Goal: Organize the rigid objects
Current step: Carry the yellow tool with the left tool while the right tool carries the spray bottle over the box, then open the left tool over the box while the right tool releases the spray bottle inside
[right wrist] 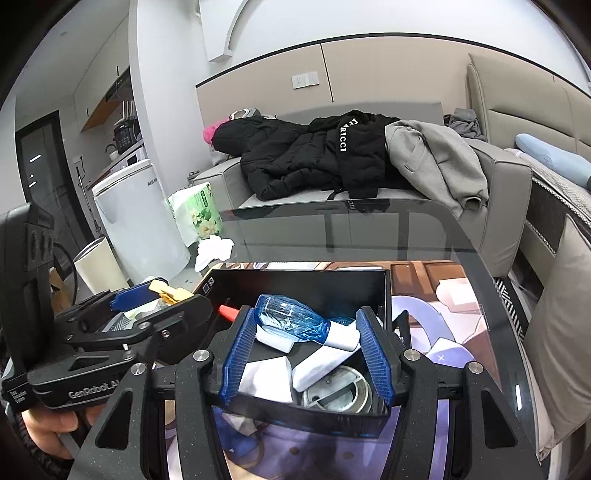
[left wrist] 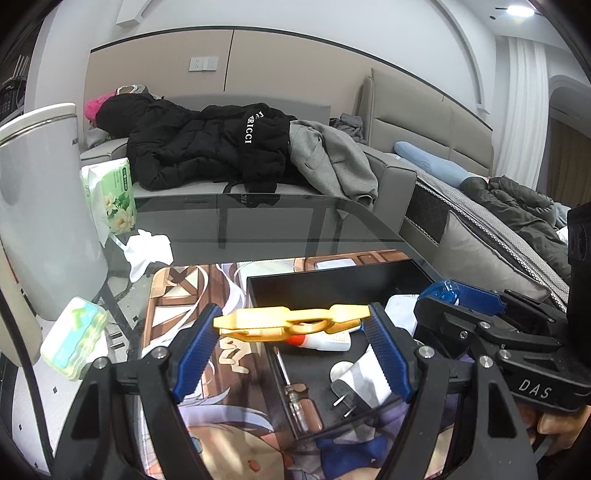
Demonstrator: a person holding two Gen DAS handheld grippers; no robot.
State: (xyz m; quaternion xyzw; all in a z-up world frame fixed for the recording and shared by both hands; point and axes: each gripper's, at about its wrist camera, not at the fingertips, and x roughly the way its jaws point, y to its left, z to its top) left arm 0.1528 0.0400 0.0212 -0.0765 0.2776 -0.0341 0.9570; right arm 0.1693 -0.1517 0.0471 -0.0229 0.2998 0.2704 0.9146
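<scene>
glossy glass table (left wrist: 288,221); matt black tray (left wrist: 332,280); clear blue plastic bottle (right wrist: 291,317).

Beyond the fingers a grey sofa (left wrist: 391,173) stands against a beige panelled wall (left wrist: 295,62) bearing a white switch plate (left wrist: 203,63). A black padded jacket (left wrist: 207,147) and a grey coat (left wrist: 328,155) lie heaped on its seat. The dark glass counter (left wrist: 295,225) stretches ahead of the fingers. Far right, white curtains (left wrist: 524,107) hang; a ceiling lamp (left wrist: 519,10) glows. Left of the fingers, a kitchen nook (right wrist: 118,122) opens.
</scene>
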